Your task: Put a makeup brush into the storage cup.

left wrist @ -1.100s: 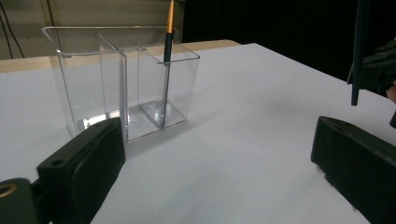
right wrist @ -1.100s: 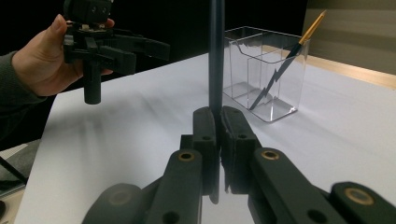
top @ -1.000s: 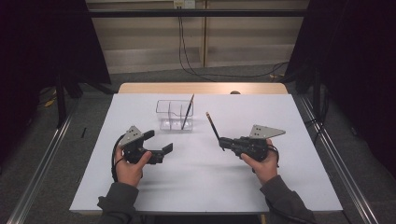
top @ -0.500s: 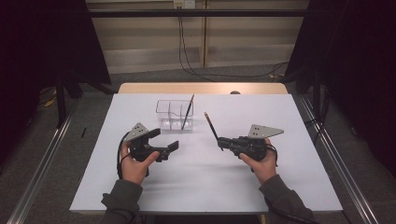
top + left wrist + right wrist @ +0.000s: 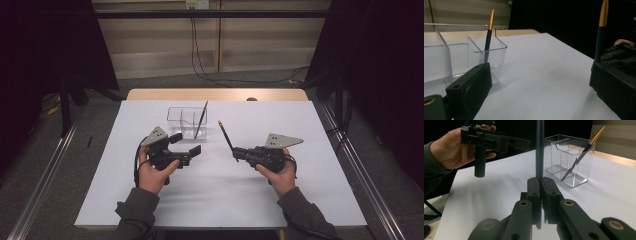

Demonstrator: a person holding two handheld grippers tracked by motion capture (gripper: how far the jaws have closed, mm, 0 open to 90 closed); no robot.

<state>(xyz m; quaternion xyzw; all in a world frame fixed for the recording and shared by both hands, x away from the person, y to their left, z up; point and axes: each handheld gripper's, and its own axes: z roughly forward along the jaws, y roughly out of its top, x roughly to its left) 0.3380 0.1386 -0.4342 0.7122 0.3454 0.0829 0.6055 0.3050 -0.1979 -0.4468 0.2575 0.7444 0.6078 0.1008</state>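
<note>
A white sheet (image 5: 220, 200) is covering a wooden table (image 5: 215, 94), whose bare far edge is showing. Grey floor (image 5: 45, 165) is lying around it, metal rails (image 5: 42, 175) are running along both sides, and black cables (image 5: 200, 55) are hanging down the pale panelled wall (image 5: 210, 45) between dark curtains (image 5: 380, 75).

Two pencils (image 5: 201, 119) (image 5: 227, 139), one clear holder (image 5: 181, 116), two tools (image 5: 192, 150) (image 5: 236, 155).

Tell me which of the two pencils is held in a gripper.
The pencil clamped between the right gripper jaws, pointing up over the table. The other pencil leans inside the clear holder, untouched.
</note>
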